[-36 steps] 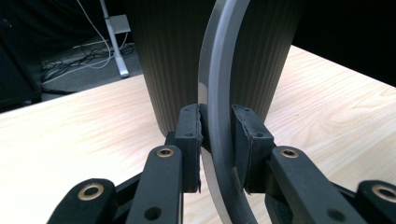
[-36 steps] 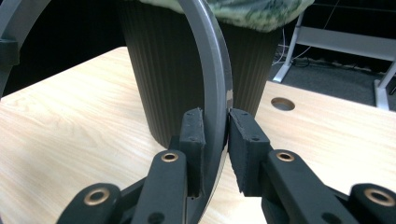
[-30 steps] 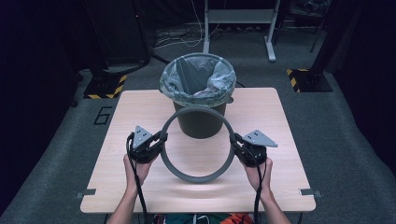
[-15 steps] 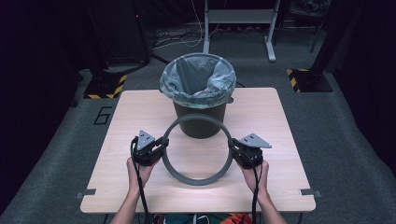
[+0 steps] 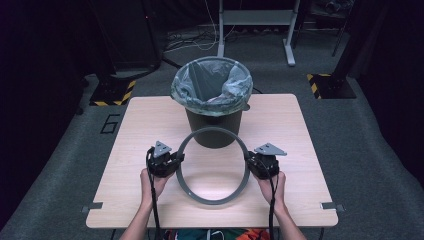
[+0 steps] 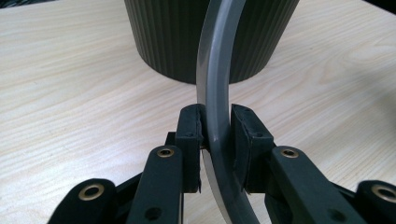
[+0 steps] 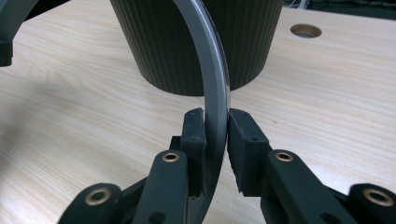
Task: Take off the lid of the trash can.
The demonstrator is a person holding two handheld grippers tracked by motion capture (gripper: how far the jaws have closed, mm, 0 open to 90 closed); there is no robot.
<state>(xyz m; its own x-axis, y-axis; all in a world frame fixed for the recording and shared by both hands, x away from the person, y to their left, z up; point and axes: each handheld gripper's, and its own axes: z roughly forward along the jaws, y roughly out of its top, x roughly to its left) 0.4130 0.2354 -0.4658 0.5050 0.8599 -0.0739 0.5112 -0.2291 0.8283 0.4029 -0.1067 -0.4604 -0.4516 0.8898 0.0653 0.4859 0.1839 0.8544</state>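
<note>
The left gripper [image 6: 217,140] is closed on the grey ring [image 6: 215,70]: its 2 black pads [image 6: 190,135] press the band from either side, with no gap visible between pad and plastic. The right gripper [image 7: 215,140] clamps the ring [image 7: 212,70] the same way on the opposite side. In the high view the ring [image 5: 214,201] sits between the left gripper [image 5: 172,162] and the right gripper [image 5: 252,164], each held by 1 hand [image 5: 152,184], over the near half of the table [image 5: 300,200]. Its far arc overlaps the front of the dark ribbed bin [image 5: 214,132] in that view; whether it touches the bin or merely hangs in front of it is hard to judge from above.

The bin, lined with a pale bag [image 5: 212,85], stands at the table's far middle. Bare wood lies on both sides of the bin and outside each gripper, out to the left and right edges, and a narrower strip separates the ring's near arc from the front edge.

The right gripper view adds a round hole [image 7: 306,31] in the tabletop to the right of the bin [image 7: 196,42]. The left gripper view shows the bin's [image 6: 210,37] ribbed wall close behind the ring. The high view alone gives the ring's whole outline.
</note>
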